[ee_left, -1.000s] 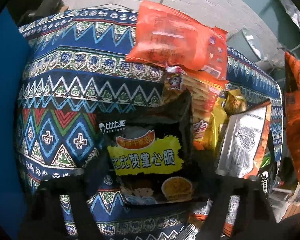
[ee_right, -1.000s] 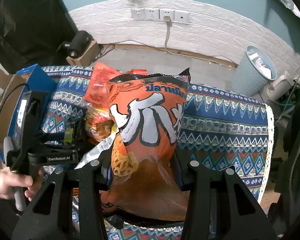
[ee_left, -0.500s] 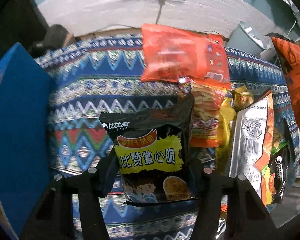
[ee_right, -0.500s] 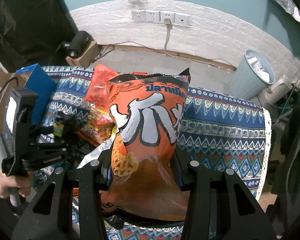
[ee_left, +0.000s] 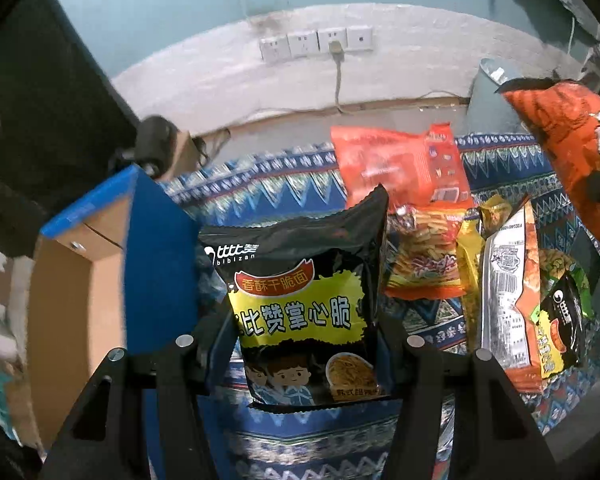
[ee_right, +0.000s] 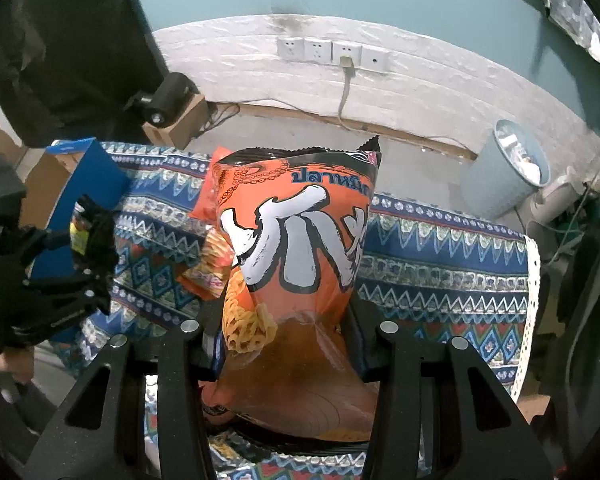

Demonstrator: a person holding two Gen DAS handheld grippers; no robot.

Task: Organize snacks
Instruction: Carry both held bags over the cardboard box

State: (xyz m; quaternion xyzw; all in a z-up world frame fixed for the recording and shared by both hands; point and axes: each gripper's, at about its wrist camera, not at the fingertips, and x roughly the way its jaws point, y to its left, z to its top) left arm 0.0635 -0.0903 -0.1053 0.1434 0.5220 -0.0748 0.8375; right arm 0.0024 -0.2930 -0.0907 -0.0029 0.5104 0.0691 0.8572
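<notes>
My left gripper (ee_left: 302,344) is shut on a black and yellow noodle snack bag (ee_left: 300,300) and holds it upright above the patterned cloth (ee_left: 260,184). In the right wrist view that gripper (ee_right: 92,248) hangs at the left, beside an open blue cardboard box (ee_right: 96,176). My right gripper (ee_right: 284,344) is shut on the lower part of a big orange snack bag (ee_right: 296,248), also upright over the cloth. This orange bag (ee_left: 572,144) shows at the right edge of the left wrist view. The box (ee_left: 80,264) stands just left of the black bag.
Several snack bags lie in a pile on the cloth: a red-orange one (ee_left: 400,168), a bag of sticks (ee_left: 428,252), a white and orange one (ee_left: 508,292). A waste bin (ee_right: 508,168) stands on the floor behind. The cloth's lace edge (ee_right: 534,280) marks the table's right side.
The left gripper's jaws closed on the black bag and lifted it off the cloth, tilting up so the blue box and the wall came into view. The right gripper kept its hold and barely rose.
</notes>
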